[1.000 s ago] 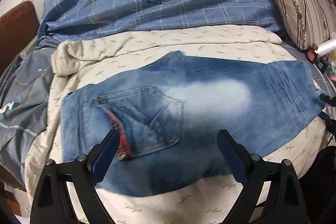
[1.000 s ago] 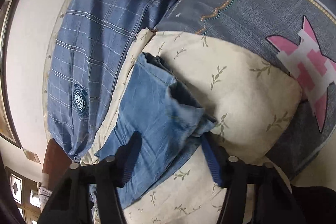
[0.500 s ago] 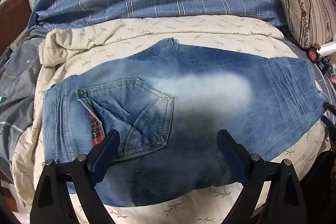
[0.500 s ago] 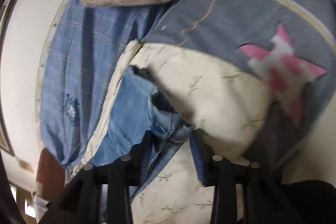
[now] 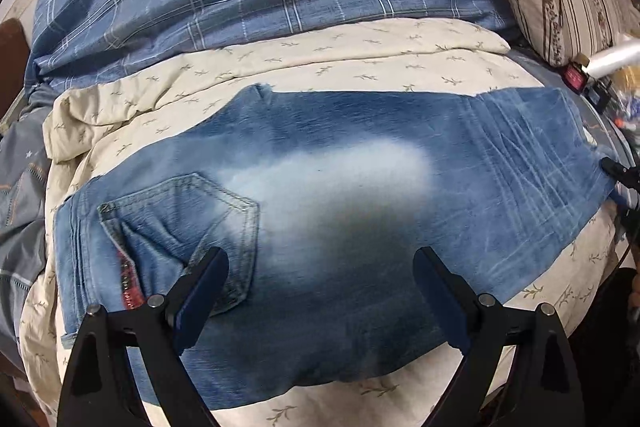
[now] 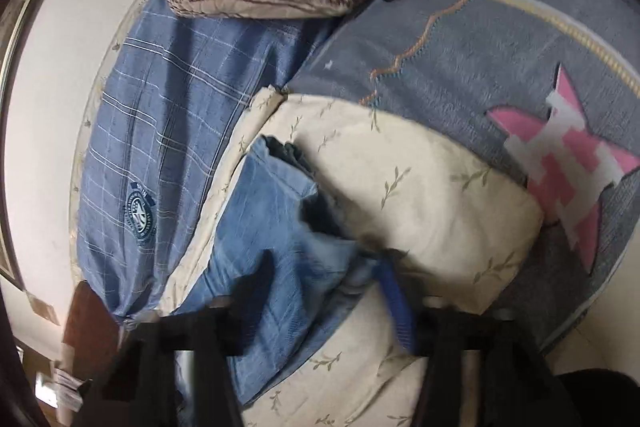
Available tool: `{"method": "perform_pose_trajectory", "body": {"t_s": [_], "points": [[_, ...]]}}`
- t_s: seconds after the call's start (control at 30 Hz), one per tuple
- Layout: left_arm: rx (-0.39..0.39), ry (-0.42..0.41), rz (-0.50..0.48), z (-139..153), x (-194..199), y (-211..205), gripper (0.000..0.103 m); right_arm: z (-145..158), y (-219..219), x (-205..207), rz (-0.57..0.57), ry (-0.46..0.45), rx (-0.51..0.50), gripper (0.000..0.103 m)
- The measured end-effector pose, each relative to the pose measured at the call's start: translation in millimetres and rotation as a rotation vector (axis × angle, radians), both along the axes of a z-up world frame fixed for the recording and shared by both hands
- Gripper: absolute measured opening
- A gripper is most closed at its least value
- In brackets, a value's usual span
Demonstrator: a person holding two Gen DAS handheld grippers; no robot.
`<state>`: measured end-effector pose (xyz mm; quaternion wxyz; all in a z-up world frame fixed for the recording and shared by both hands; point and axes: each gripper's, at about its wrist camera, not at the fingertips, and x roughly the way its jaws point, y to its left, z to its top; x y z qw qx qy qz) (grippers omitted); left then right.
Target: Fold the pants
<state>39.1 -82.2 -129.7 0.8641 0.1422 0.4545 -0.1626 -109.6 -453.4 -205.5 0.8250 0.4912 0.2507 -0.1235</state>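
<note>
Left to right, left wrist view. Jeans [image 5: 320,195] lie flat across a cream leaf-print quilt [image 5: 360,55] on the bed, already doubled leg on leg; waistband and back pocket [image 5: 180,227] at left, leg hems at right.

Left gripper [image 5: 320,287]: fingers spread wide, poised above the seat, nothing between them.

Right gripper [image 6: 324,283]: jaws have just been closing, now narrow; hem-end denim sits bunched between the fingers. Frame blurred, so firm pad contact cannot be confirmed.

Handling, judged: denim heavy for cloth, limp but with some body, rough rather than slippery, not fragile. Stacked layers may slide apart. Best holds look like the thick waistband seam at left and the doubled hems at right, pinching all layers together.
</note>
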Motion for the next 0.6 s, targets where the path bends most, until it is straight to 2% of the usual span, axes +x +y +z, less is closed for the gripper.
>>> {"method": "perform_pose_trajectory", "body": {"t_s": [0.17,0.2,0.27,0.33,0.37,0.5,0.53,0.6], "points": [[0.01,0.019,0.01,-5.9,4.0,-4.8,0.094,12.7,8.5,1.2,0.013,-0.013,-0.108,0.029],[0.011,0.021,0.009,-7.2,4.5,-5.2,0.094,13.1,8.6,2.8,0.021,-0.012,-0.12,0.033],[0.019,0.021,0.007,-9.9,5.3,-6.7,0.094,6.1,5.2,8.4,0.029,0.013,-0.076,0.035],[0.025,0.019,0.009,-12.2,5.8,-7.7,0.094,-1.8,0.9,11.1,0.038,0.027,-0.017,0.045],[0.025,0.022,0.013,-13.6,6.7,-7.5,0.094,-4.1,-0.5,11.4,0.046,0.005,0.006,0.05],[0.017,0.03,0.017,-17.6,7.6,-7.2,0.094,-0.9,4.9,14.0,0.071,-0.001,-0.031,0.055],[0.019,0.029,0.013,-18.5,7.2,-8.2,0.094,0.2,6.8,15.3,0.077,-0.004,-0.038,0.053],[0.024,0.021,0.008,-19.5,6.2,-8.5,0.094,4.2,11.1,15.7,0.09,-0.007,-0.071,0.026]]}}
